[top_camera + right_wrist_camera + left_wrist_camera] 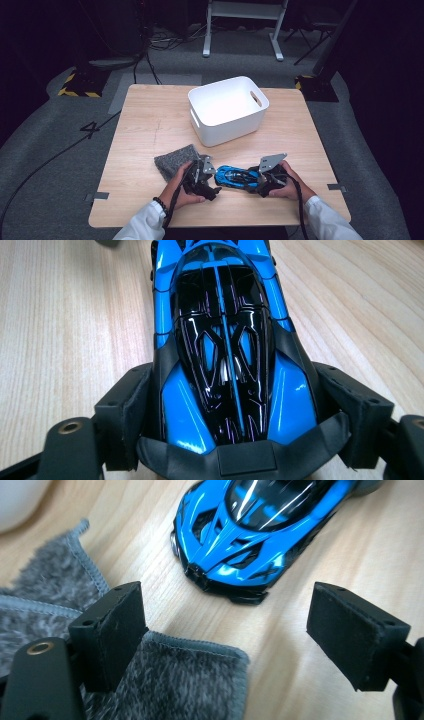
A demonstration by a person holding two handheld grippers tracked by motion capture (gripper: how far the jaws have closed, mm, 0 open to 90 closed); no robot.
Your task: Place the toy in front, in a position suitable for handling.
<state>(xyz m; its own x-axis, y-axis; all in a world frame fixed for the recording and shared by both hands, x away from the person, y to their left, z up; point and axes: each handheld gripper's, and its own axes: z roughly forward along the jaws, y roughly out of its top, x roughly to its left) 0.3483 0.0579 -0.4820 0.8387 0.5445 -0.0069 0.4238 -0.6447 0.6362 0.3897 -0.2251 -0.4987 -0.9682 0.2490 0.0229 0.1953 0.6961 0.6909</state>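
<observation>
Item, right gripper: we record its jaws clamped on the rear of the car, one pad against each flank, the tail spoiler lying between them. In the high view the same gripper sits at the car's right end, held in the person's right hand.

Item, left gripper: we find its jaws spread wide and grasping nothing. One jaw hangs over the cloth; the other stands over bare table. The car's nose points toward the gap between them and stays clear of both pads. In the high view this gripper sits just beside the car's left end.

Item, car: blue with black roof, lying on its wheels on the table near the front edge, between the two grippers.

Item, cloth: grey, fluffy, flat on the table, left of the car.

Item, bin: white, standing behind the car, well apart from both grippers.
</observation>
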